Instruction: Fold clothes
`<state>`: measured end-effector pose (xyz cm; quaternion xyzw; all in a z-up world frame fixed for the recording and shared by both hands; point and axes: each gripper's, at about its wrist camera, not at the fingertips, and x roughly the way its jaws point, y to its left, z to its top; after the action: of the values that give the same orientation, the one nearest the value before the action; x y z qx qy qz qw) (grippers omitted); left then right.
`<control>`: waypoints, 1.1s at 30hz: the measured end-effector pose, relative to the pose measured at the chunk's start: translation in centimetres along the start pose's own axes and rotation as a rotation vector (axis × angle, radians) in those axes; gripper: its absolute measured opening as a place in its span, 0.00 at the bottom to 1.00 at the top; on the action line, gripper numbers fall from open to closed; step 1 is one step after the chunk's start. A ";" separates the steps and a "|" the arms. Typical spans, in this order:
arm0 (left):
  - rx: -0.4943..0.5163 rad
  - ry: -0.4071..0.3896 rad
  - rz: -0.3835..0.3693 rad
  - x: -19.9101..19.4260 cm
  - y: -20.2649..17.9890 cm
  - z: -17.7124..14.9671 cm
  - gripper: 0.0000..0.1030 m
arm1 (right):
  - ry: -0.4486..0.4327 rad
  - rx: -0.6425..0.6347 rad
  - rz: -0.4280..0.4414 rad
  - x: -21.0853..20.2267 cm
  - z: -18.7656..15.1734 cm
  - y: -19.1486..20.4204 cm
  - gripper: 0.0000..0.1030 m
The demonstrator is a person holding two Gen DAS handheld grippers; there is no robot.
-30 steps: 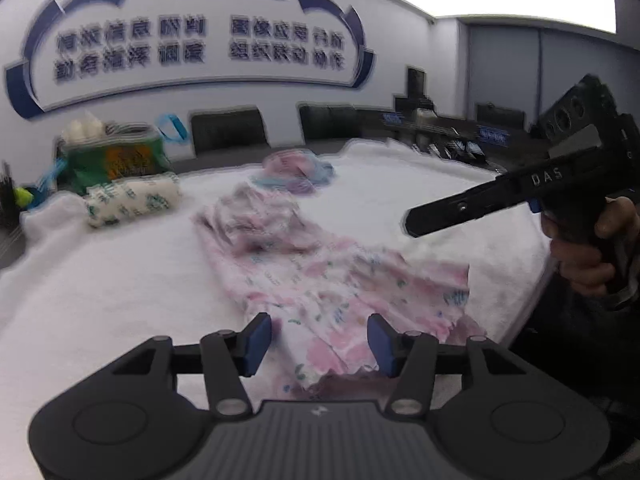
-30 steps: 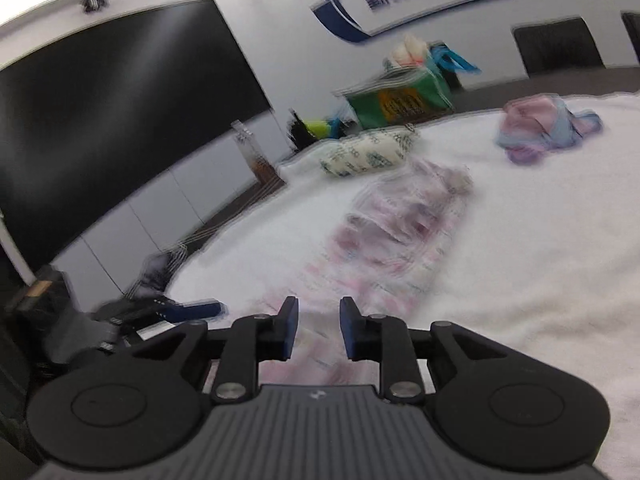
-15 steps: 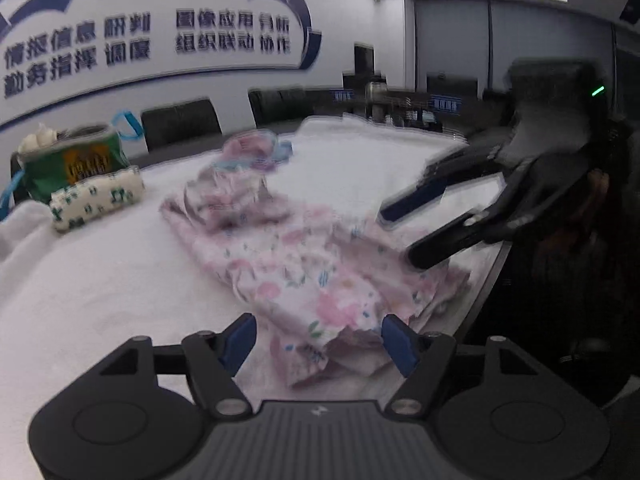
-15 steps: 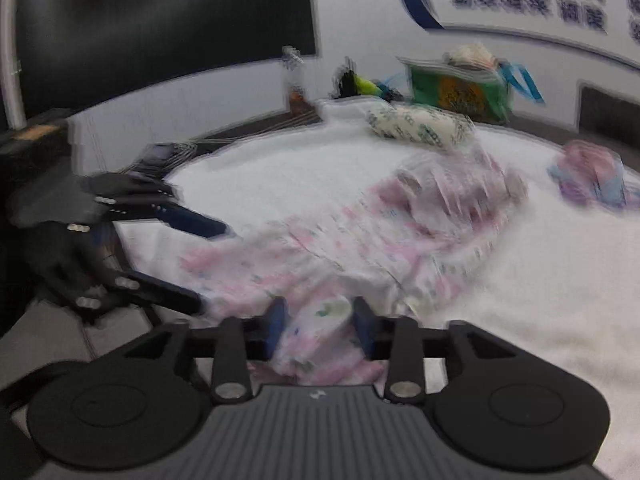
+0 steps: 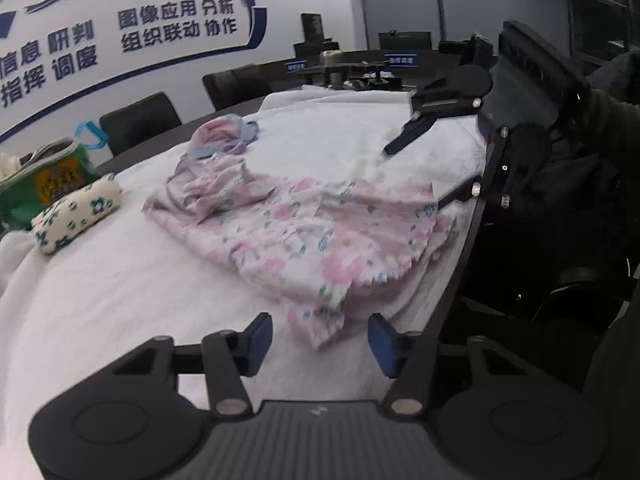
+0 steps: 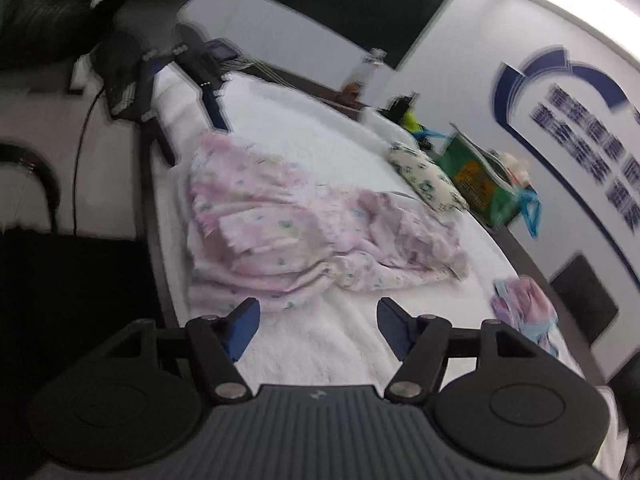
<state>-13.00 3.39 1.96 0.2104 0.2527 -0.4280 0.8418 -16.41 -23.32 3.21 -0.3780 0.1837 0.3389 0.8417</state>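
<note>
Green bag behind crumpled floral garment

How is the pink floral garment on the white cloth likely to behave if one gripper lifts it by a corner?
The pink floral garment lies rumpled in soft folds, so it would probably droop limply. It looks thin, so likely light. It might drag slightly on the fuzzy white cloth.

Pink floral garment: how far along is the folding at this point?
Done: nothing folded; the pink floral garment lies rumpled on the white cover. In hand: nothing; left gripper and right gripper are open at its near edge. Left: gripping, flattening, all folds, plus the small bunched garment.
</note>
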 end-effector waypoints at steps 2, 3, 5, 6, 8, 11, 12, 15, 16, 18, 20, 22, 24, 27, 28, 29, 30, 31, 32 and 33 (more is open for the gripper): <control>0.013 -0.006 -0.009 0.4 -0.4 0.4 0.50 | -0.027 -0.068 0.019 0.8 0.3 0.7 0.64; 0.020 -0.014 -0.017 0.6 -0.6 0.5 0.50 | -0.052 -0.085 0.031 1.0 0.4 0.9 0.64; 0.035 -0.024 -0.037 1.0 -1.3 0.9 0.48 | -0.098 -0.125 0.062 1.6 1.0 1.3 0.64; 0.045 -0.021 -0.043 1.4 -1.6 1.0 0.44 | -0.112 -0.146 0.070 2.1 1.3 1.6 0.64; 0.049 -0.011 -0.040 2.1 -2.0 1.2 0.27 | -0.138 -0.180 0.091 2.9 1.7 1.9 0.63; 0.015 0.003 -0.058 2.8 -1.7 1.4 0.13 | -0.146 -0.187 0.150 4.2 2.2 1.8 0.45; -0.005 0.000 -0.066 2.7 -1.5 1.5 0.11 | -0.143 -0.164 0.183 4.5 2.3 1.5 0.30; -0.056 -0.012 -0.092 2.0 -1.1 1.7 0.04 | -0.141 -0.072 0.250 4.9 2.4 0.5 0.12; -0.072 -0.017 -0.108 1.6 -1.3 1.6 0.04 | -0.140 -0.039 0.263 4.8 2.4 0.2 0.08; -0.089 -0.018 -0.140 0.9 -2.0 1.5 0.04 | -0.134 0.034 0.316 4.4 2.3 -0.5 0.05; -0.089 -0.024 -0.163 0.3 -3.2 1.4 0.04 | -0.147 0.097 0.377 3.4 2.0 -1.2 0.05; -0.053 -0.057 -0.148 -0.5 -4.5 1.1 0.11 | -0.162 0.147 0.416 2.2 1.6 -1.9 0.05; 0.025 -0.094 -0.098 -1.4 -5.5 0.5 0.28 | -0.175 0.180 0.409 1.3 1.2 -2.4 0.05; 0.232 -0.105 0.019 -2.3 -7.6 -0.7 0.46 | -0.160 0.157 0.346 0.8 0.7 -2.0 0.19; 0.310 -0.101 0.063 -2.5 -8.3 -1.2 0.46 | -0.154 0.131 0.331 0.5 0.6 -1.7 0.40; 0.377 -0.092 0.105 -2.2 -8.7 -1.7 0.46 | -0.155 0.087 0.309 0.0 0.5 -1.0 0.53; 0.445 -0.082 0.147 -2.0 -9.1 -2.3 0.46 | -0.164 0.035 0.283 -0.6 0.3 -0.4 0.74; 0.506 -0.073 0.180 -1.7 -9.5 -2.8 0.46 | -0.173 -0.022 0.255 -1.2 0.1 0.3 0.88; 0.544 -0.071 0.176 -1.2 -9.7 -3.0 0.45 | -0.181 -0.094 0.221 -1.7 -0.2 1.0 0.91; 0.582 -0.068 0.172 -0.8 -9.8 -3.2 0.45 | -0.181 -0.162 0.193 -2.1 -0.4 1.8 0.93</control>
<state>-22.31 0.34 -1.45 0.4488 0.0724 -0.4162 0.7874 -19.18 -23.70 3.20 -0.3932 0.1144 0.4649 0.7850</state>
